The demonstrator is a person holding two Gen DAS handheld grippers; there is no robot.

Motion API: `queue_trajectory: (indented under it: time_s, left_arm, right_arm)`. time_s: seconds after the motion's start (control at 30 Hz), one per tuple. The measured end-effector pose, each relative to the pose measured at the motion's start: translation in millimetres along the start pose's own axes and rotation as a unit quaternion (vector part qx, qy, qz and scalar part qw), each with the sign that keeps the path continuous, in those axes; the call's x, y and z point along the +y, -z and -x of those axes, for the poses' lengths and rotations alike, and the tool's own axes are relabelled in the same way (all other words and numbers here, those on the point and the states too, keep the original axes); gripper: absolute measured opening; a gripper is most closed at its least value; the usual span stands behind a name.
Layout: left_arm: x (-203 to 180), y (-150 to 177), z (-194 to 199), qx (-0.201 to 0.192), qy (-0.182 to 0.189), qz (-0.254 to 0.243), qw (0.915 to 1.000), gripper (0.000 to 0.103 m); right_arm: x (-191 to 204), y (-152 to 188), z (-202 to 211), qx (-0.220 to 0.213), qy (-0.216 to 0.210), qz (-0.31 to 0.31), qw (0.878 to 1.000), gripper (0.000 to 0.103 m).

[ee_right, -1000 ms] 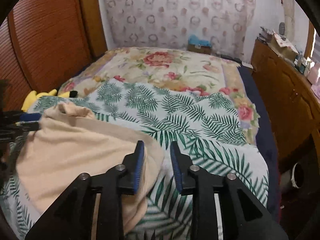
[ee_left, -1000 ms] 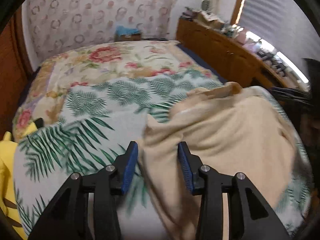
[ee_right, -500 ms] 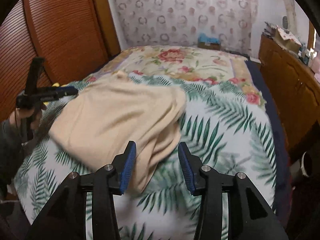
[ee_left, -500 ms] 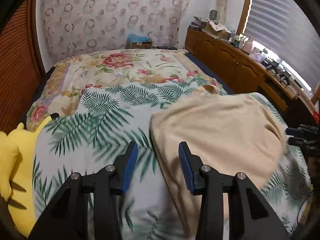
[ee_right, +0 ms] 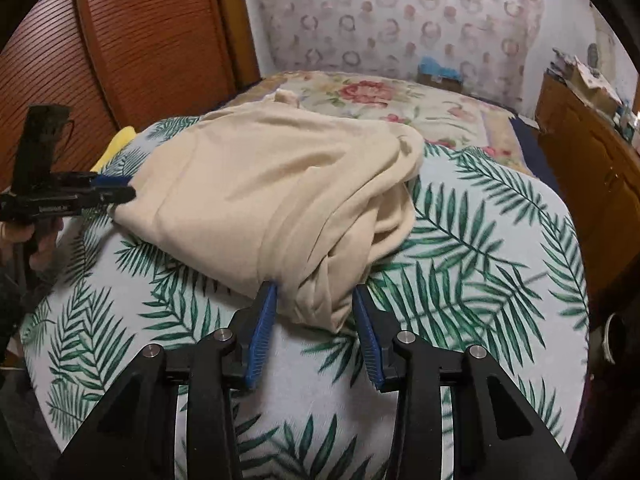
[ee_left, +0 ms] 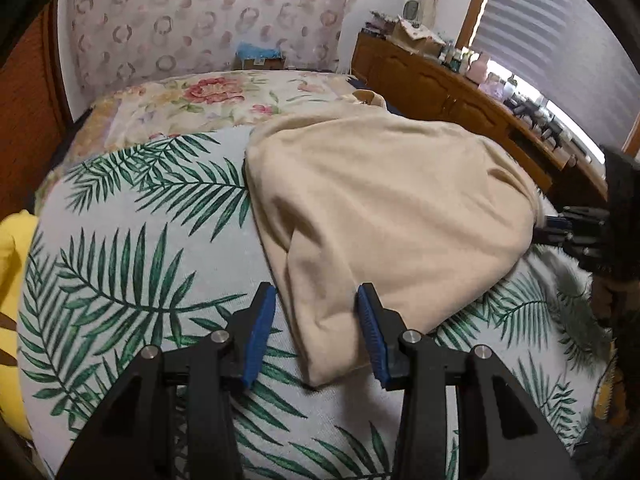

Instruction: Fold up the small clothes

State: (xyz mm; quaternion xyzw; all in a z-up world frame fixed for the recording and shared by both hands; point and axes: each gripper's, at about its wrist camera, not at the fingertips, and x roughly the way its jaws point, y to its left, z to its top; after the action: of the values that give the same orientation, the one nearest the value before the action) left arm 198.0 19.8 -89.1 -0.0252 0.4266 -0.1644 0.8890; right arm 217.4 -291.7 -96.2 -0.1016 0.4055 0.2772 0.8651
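**Both grippers poised at opposite corners of the cream garment**

The cream garment (ee_left: 392, 208) lies bunched on the palm-leaf blanket (ee_left: 132, 264), which covers the near part of the bed. The left gripper (ee_left: 316, 336) has its blue-padded fingers (ee_left: 260, 332) spread apart, and a folded corner of the cloth sits right between them, not yet pinched. The right gripper (ee_right: 314, 330) is likewise released, with a crumpled, gathered corner of the garment (ee_right: 280, 184) lying in the gap between its pads (ee_right: 260, 330). Each tool also shows in the other's view, at the far edge of the cloth.

The step in hand looks like taking hold of two corners, so that the piece can be lifted and spread before any fold is made. The garment is not flat; on the right gripper's side it is rolled into several layers, so the fold itself seems hardly begun. The next move probably calls for closing each pair of fingers on a single edge instead of the whole wad, then drawing the two tools apart to pull the cloth smooth.

Beyond the left gripper, to its left, a yellow soft toy (ee_left: 10, 280) lies at the blanket's edge, well apart from the garment. Ahead of both tools is a floral quilt (ee_right: 380, 96), and a wooden cabinet (ee_left: 452, 92) crowded with small items runs along the bed's side. None of these blocks the grasp; the thick layering at the right corner is the likelier trouble.
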Motion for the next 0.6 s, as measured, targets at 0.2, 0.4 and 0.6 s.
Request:
queue_trajectory:
  time_s: [0.2, 0.4, 0.6]
  left_arm:
    - [-3, -1, -4, 0.009, -0.011, -0.015, 0.9998, 0.041]
    - [0, 0, -3, 0.003, -0.015, -0.016, 0.9998, 0.041]
    - [-2, 2, -2, 0.004, -0.017, -0.012, 0.9998, 0.041]
  right_arm:
    - [-1, -1, 7, 0.001, -0.02, 0.021, 1.0, 0.005]
    - [-32, -1, 44, -0.028, 0.005, -0.009, 1.0, 0.003]
    - [-58, 1, 52, -0.037, 0.036, -0.038, 0.998, 0.0]
